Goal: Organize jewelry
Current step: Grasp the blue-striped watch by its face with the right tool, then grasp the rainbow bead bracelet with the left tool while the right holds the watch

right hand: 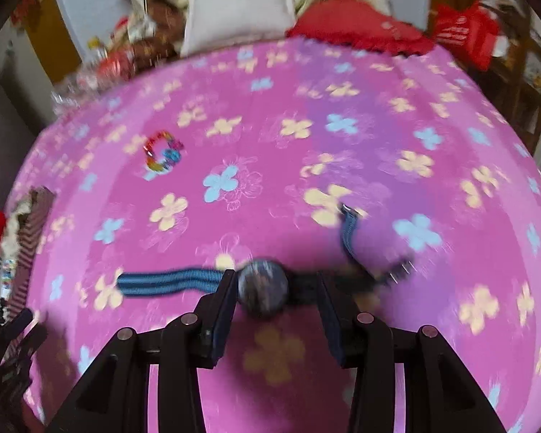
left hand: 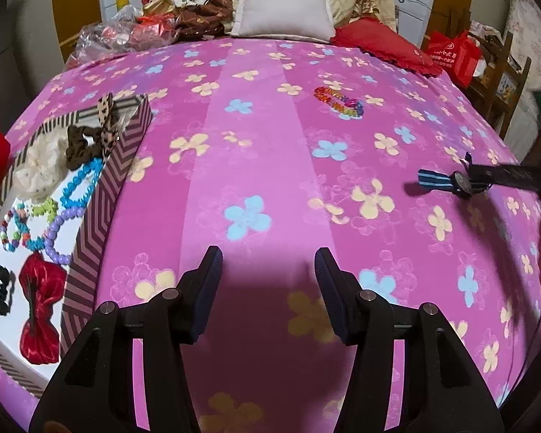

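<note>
A watch with a blue striped fabric strap point(right hand: 263, 287) sits between the jaws of my right gripper point(right hand: 275, 283), held above the pink flowered bedspread; its strap ends hang out on both sides. It shows in the left wrist view point(left hand: 451, 180) at the right, in the right gripper's fingers point(left hand: 501, 175). A rainbow bead bracelet point(left hand: 339, 101) point(right hand: 162, 155) lies on the bed further back. My left gripper point(left hand: 268, 265) is open and empty over the bed. A chevron-patterned box point(left hand: 101, 216) at the left holds bead bracelets, scrunchies and a red bow.
A white pillow point(left hand: 283, 11) and a red cushion point(left hand: 382, 45) lie at the head of the bed, with bags and cloth piled at the back left. A wooden chair with a red bag point(left hand: 454, 52) stands at the right.
</note>
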